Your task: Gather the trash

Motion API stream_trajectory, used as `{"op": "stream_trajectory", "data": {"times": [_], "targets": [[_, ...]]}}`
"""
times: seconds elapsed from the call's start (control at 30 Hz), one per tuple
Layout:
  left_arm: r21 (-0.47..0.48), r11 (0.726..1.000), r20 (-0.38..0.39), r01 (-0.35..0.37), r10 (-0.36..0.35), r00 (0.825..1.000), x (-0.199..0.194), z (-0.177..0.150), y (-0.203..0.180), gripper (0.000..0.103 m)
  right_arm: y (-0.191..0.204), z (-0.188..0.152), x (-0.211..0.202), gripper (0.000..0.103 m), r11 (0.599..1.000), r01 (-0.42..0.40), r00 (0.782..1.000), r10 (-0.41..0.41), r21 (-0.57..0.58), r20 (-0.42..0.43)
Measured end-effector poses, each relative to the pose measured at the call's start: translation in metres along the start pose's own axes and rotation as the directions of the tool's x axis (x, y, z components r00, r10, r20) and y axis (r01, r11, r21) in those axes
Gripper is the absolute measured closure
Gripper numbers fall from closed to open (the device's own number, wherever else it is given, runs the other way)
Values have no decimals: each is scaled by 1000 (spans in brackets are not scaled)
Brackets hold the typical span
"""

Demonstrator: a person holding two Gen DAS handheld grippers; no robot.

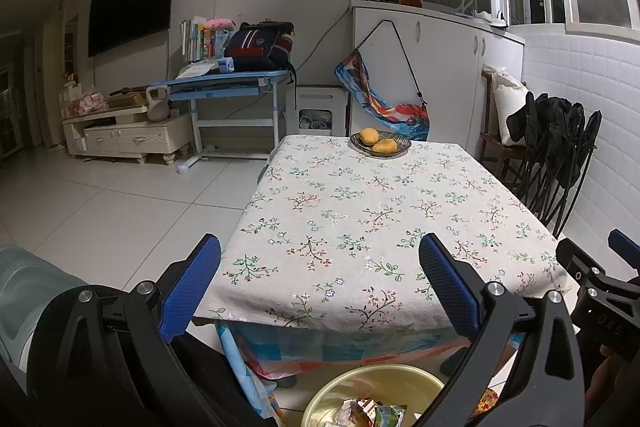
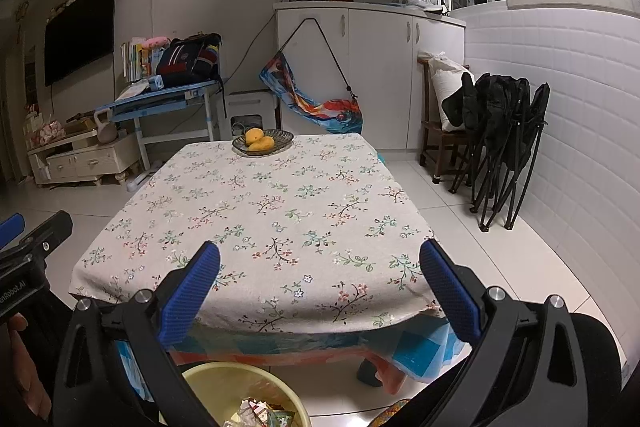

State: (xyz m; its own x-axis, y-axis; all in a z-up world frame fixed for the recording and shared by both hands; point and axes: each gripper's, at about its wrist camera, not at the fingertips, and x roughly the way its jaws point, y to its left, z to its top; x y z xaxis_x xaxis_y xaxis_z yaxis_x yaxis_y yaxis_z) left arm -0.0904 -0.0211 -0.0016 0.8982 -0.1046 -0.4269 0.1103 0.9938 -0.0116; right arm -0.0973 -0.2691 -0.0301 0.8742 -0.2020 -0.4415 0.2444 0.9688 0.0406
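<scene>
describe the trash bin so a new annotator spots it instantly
Start at the table with the floral tablecloth. On the floor just below its near edge stands a round yellow basin with crumpled wrappers inside. It is the only yellow container; the dark dish up on the table holds fruit.

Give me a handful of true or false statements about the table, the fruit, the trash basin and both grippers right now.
1. Both the left gripper and the right gripper are open and hold nothing. True.
2. The dish on the table holds three apples. False: it holds two yellow mangoes.
3. The yellow basin on the floor holds wrappers. True.
4. The basin stands on the tablecloth. False: it stands on the floor by the table's near edge.
5. Crumpled trash litters the tablecloth. False: only the dish shows.
</scene>
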Motion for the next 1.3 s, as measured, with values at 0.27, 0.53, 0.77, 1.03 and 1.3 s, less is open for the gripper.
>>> {"op": "stream_trajectory", "data": {"times": [0.27, 0.53, 0.77, 1.03, 1.3], "targets": [[3, 1000, -10, -1, 1, 1000, 1, -2, 0, 7, 1, 0, 0, 7, 1000, 0, 1000, 0, -2, -6], [14, 1000, -9, -18, 18, 1000, 2, -2, -1, 7, 2, 0, 1, 7, 1000, 0, 1000, 0, -3, -7], [27, 999, -9, -38, 38, 999, 1, -1, -2, 7, 6, -1, 3, 7, 1000, -5, 1000, 5, -13, -11], [2, 999, -45, 32, -32, 998, 7, 10, 2, 7, 11, 7, 19, 7, 999, -54, 998, 54, -3, -45], [9, 999, -128, 41, -40, 991, 39, 36, 22, 7, 13, 31, 54, 7, 993, -117, 986, 115, -11, -117]]}}
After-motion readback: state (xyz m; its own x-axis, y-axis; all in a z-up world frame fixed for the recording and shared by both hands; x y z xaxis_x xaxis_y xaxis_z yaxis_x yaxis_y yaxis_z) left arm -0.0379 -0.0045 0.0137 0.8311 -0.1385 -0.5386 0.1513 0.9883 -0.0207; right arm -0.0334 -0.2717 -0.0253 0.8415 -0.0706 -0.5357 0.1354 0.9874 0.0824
